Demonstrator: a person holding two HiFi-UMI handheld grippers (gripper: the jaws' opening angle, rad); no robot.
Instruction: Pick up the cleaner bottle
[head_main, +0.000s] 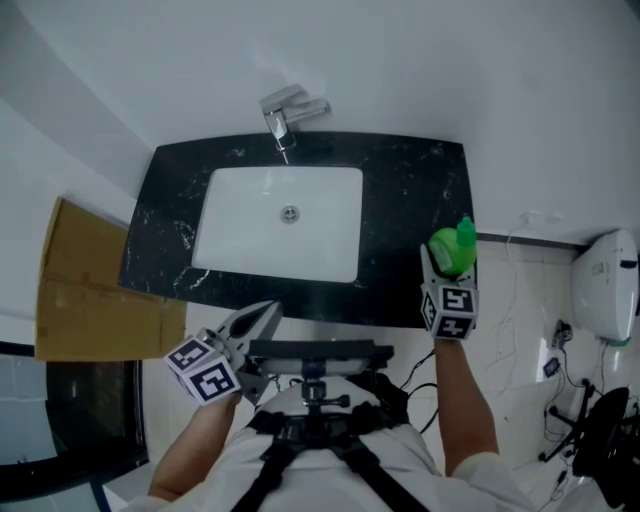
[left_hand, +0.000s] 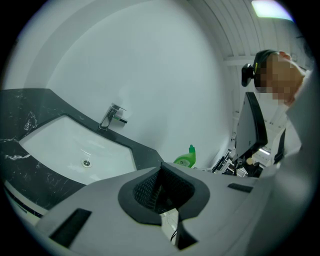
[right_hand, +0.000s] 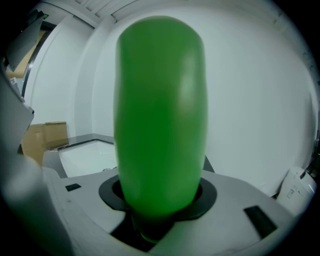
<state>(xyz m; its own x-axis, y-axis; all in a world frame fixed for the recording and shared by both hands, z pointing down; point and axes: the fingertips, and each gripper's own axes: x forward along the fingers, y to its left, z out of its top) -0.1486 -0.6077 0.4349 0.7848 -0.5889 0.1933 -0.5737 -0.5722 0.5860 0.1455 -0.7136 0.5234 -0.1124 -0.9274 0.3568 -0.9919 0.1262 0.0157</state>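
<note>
We see the black tabletop (head_main: 420, 200) with its white sink (head_main: 250, 235). At its right end the green cleaner bottle (head_main: 452, 248) stands upright, clamped between the right gripper's (head_main: 450, 270) jaws. The left gripper's (head_main: 262, 318) jaws are together, empty.

green cleaner bottle (head_main: 452, 250), black white-veined countertop (head_main: 420, 195), white sink (head_main: 232, 205), brown cardboard (head_main: 85, 290)
</note>
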